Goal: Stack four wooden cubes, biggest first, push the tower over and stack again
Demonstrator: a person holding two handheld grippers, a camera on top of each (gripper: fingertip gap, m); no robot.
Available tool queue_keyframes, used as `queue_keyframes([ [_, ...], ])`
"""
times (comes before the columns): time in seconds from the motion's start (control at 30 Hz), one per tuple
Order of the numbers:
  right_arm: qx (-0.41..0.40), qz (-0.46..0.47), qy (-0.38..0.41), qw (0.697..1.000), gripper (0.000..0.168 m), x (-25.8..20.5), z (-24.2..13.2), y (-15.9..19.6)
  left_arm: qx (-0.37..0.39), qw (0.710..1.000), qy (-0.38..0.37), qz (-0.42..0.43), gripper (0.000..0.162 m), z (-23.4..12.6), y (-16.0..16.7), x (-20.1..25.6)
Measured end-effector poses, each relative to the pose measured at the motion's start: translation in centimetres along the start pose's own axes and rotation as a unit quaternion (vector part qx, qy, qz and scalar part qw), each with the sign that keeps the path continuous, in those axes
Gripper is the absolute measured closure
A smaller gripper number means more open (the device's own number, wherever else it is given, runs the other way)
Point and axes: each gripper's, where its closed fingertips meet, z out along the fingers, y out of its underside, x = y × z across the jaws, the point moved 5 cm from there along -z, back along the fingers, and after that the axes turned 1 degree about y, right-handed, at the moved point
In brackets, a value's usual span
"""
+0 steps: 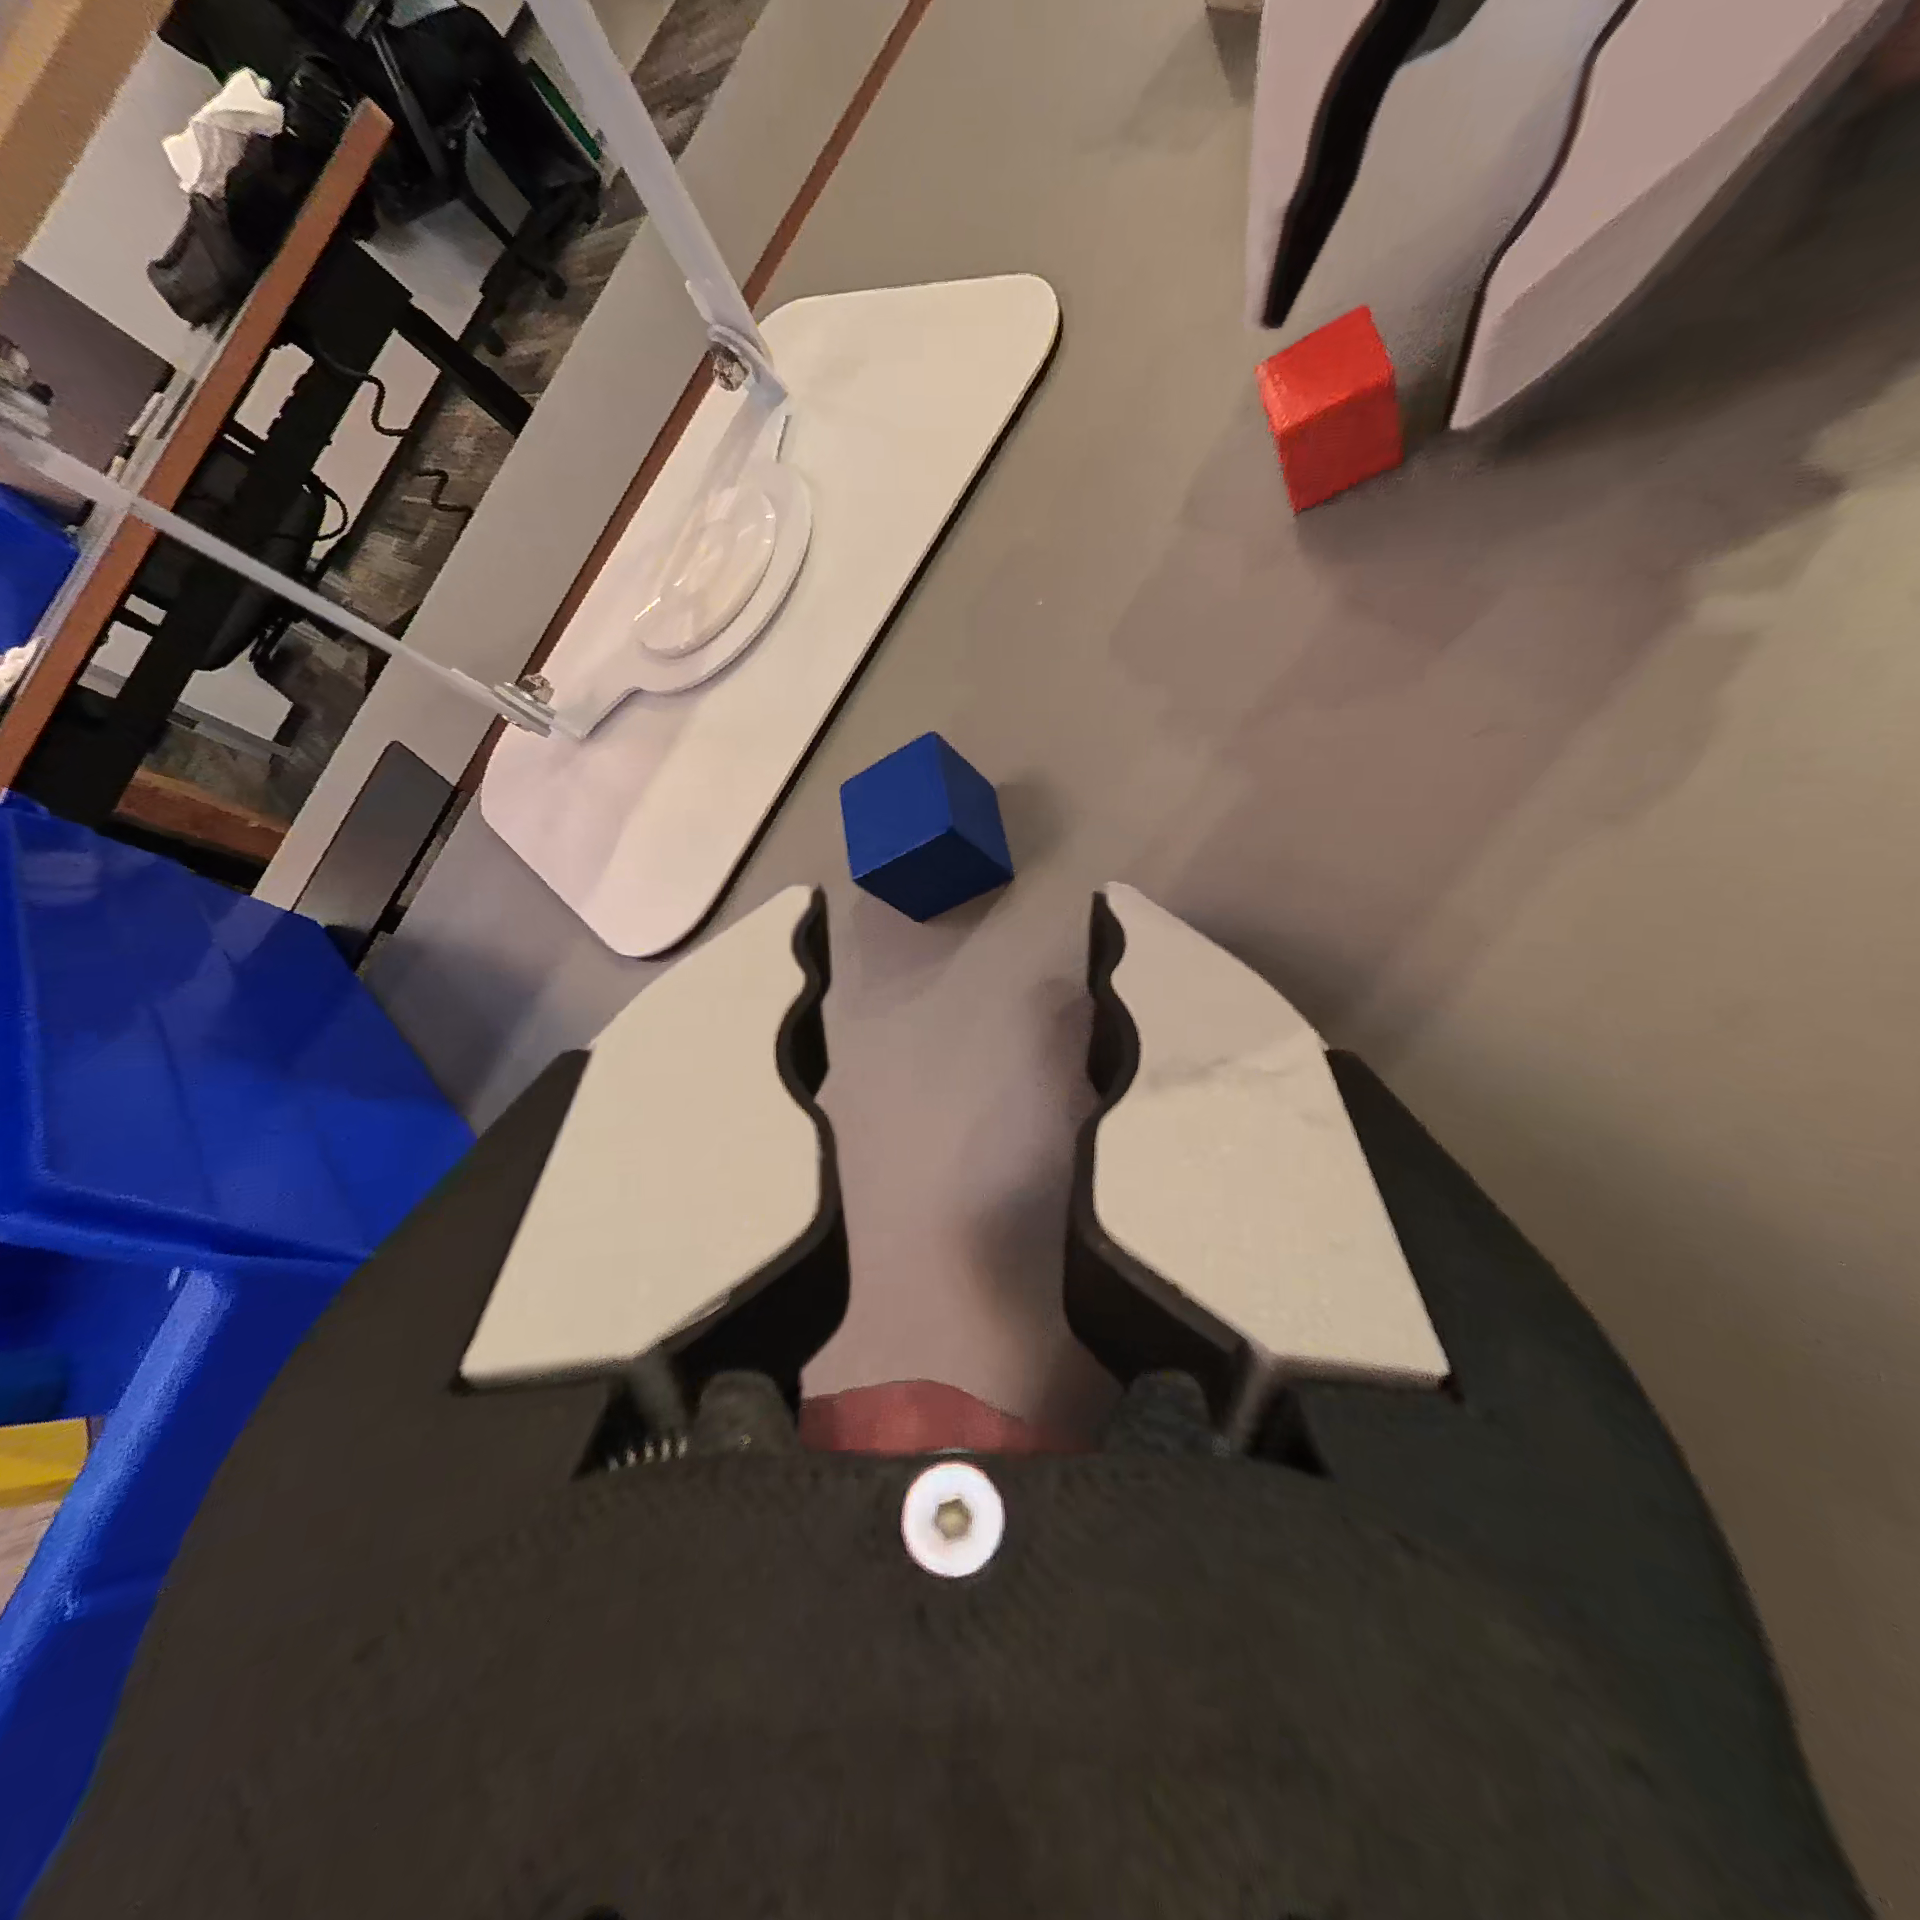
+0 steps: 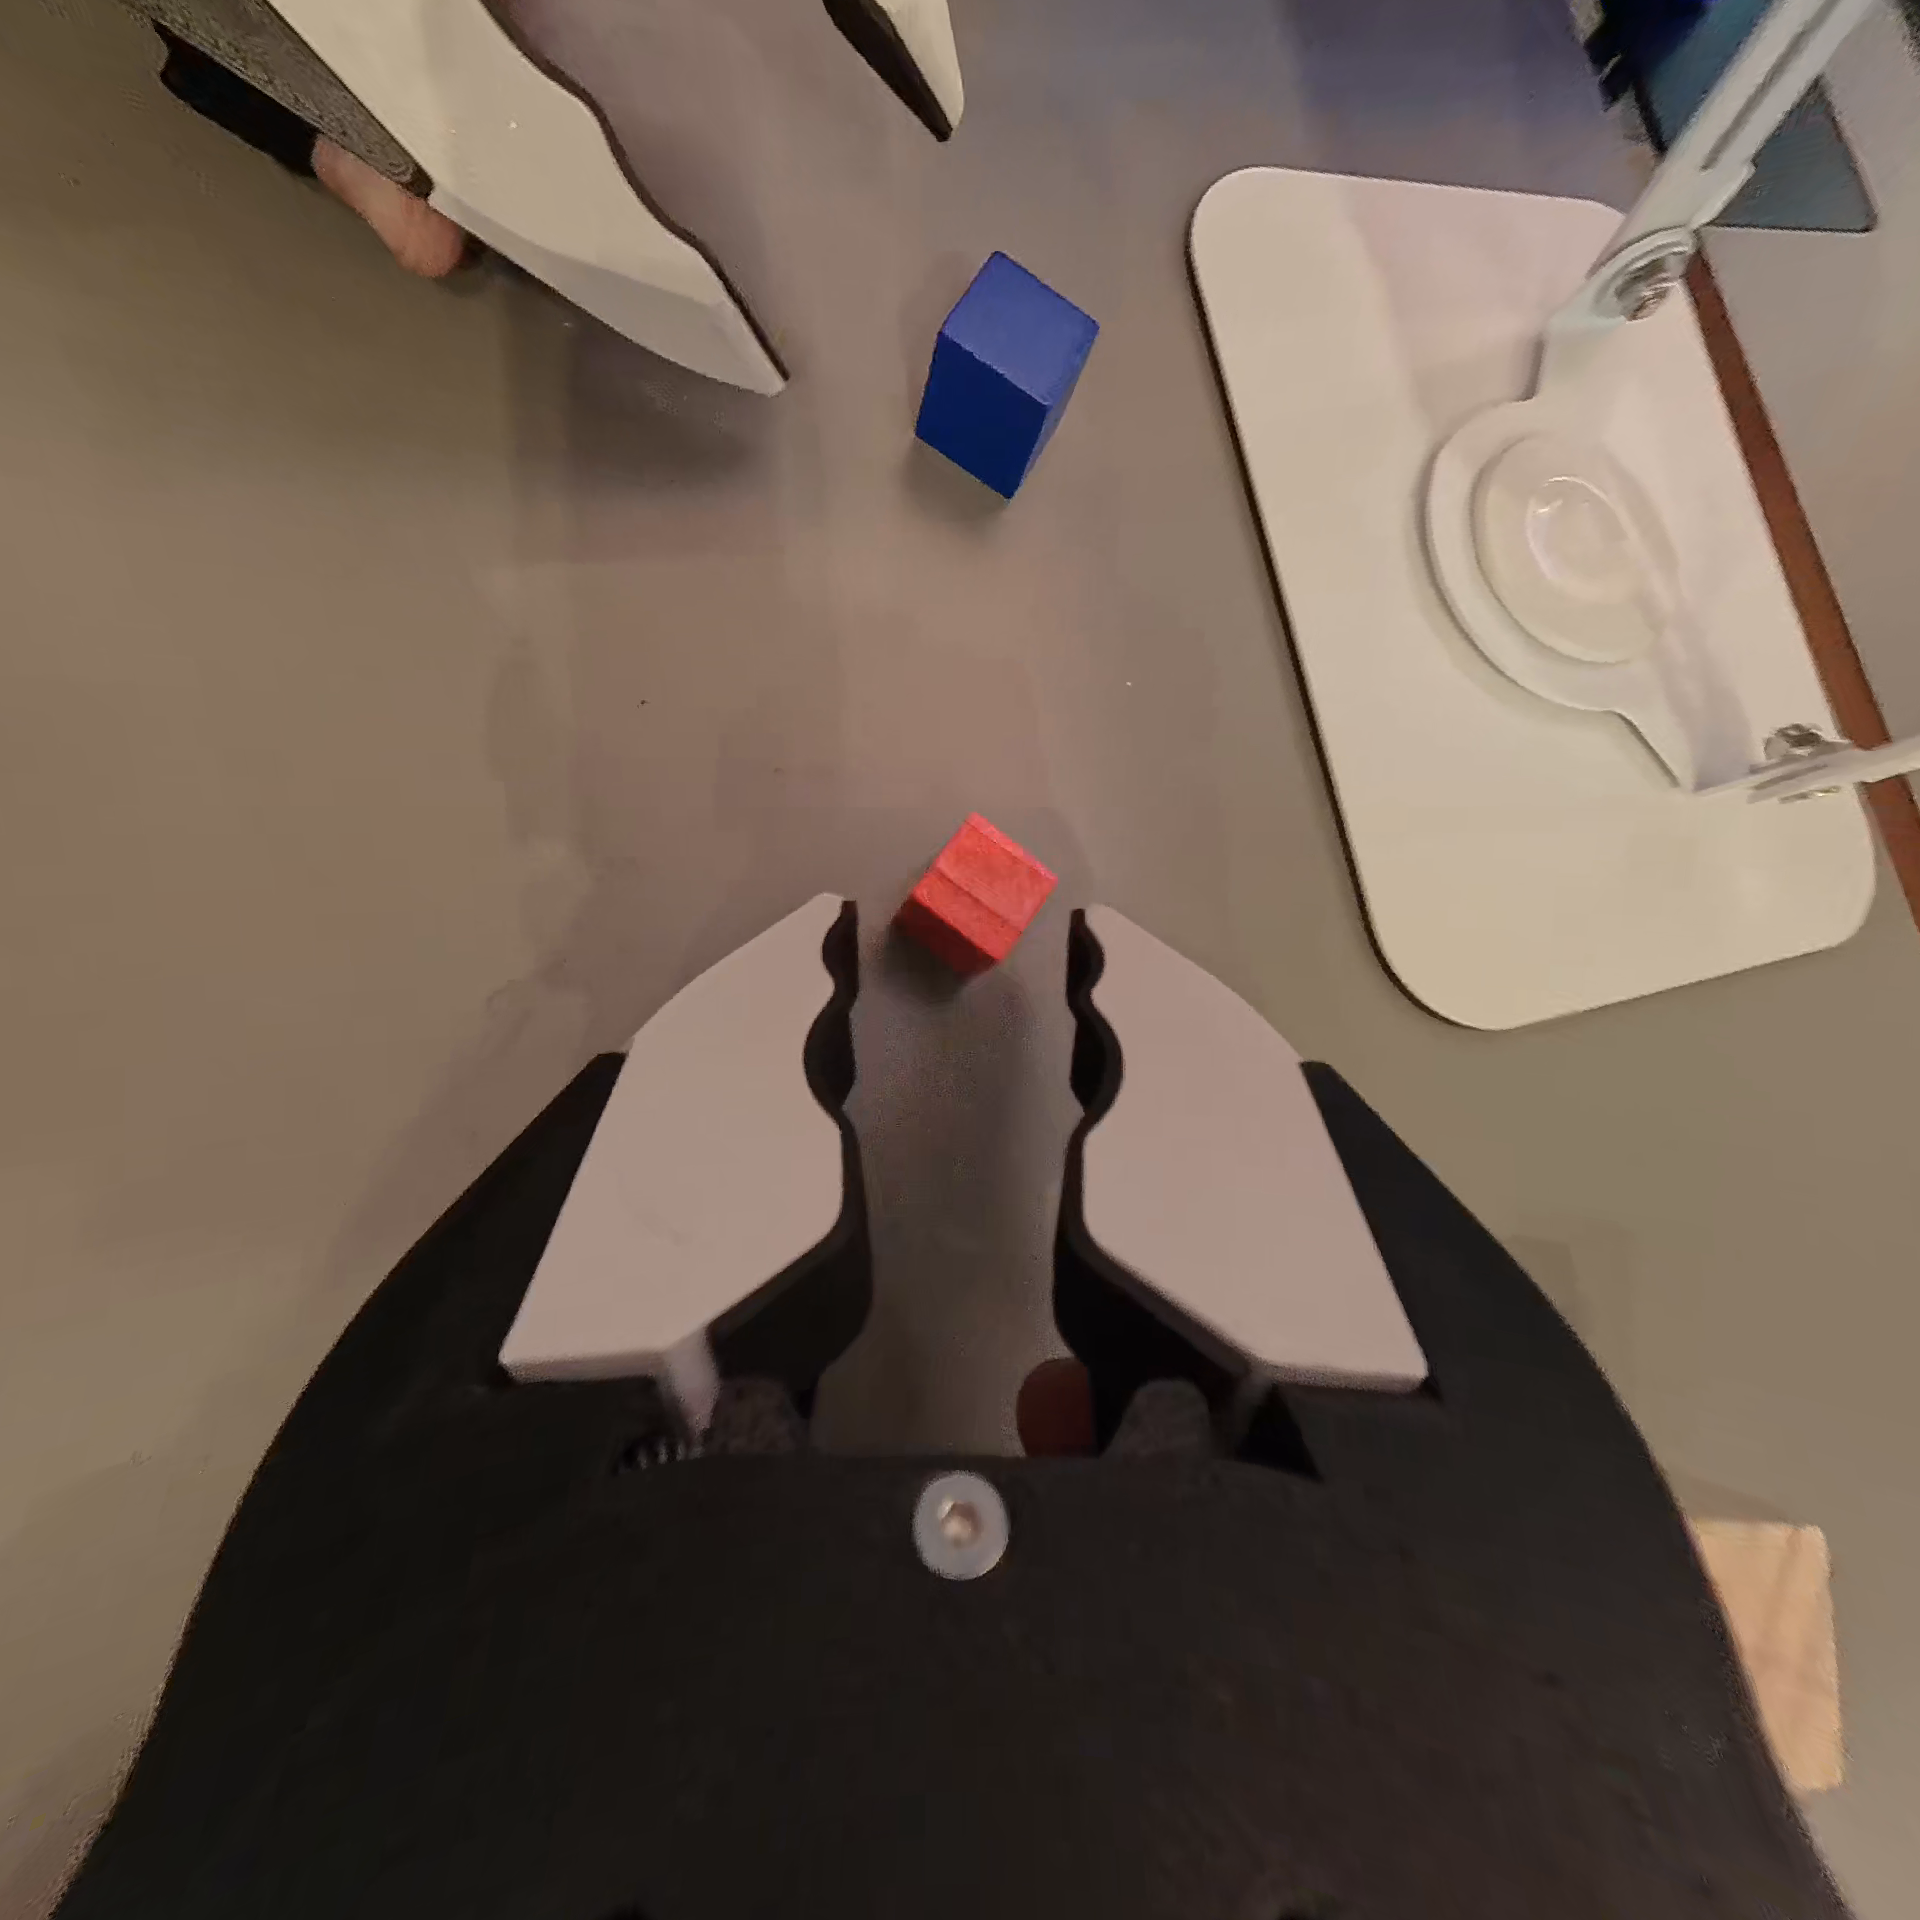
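Observation:
A blue cube [image 1: 925,826] lies on the grey table just beyond my left gripper [image 1: 958,904], which is open and empty. A small red cube [image 1: 1332,407] lies farther off, in front of the other gripper's fingers [image 1: 1538,270]. In the right wrist view the red cube [image 2: 977,894] sits at the tips of my right gripper [image 2: 964,920], which is open and empty. The blue cube [image 2: 1006,374] lies beyond it, with the left gripper's fingers [image 2: 582,197] past it at the top left. A plain wooden cube [image 2: 1766,1652] shows at the lower right, beside the gripper body.
A white stand base [image 1: 790,582] with clear arms lies left of the cubes by the table's edge; it shows in the right wrist view [image 2: 1538,623] on the right. A blue bin [image 1: 177,1122] stands at the left. Some 12 cm of space lies between my two pairs of fingers. To reach the plain wooden cube [image 2: 1766,1652] in a straight line is about 15 cm for my right fingers, about 30 cm for my left.

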Motion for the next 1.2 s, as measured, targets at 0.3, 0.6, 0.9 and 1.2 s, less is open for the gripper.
queue_keyframes([
  [0.3,0.059,0.046,0.104,0.992,0.115,1.6,-7.3,2.4,0.011,0.999,0.034,0.000,0.110,-0.2,0.0,0.2],
  [0.6,0.038,0.192,0.276,0.941,0.068,8.2,-17.0,11.7,0.006,1.000,0.029,-0.004,0.110,-0.3,0.5,-0.3],
  [0.9,-0.018,0.260,0.146,0.954,0.099,8.3,-11.9,15.3,0.004,1.000,0.029,-0.006,0.111,-0.3,0.6,-0.4],
  [1.2,0.105,0.115,-0.005,0.988,0.101,0.7,-10.0,3.0,0.015,0.999,0.046,-0.011,0.106,-0.8,0.7,-0.6],
])
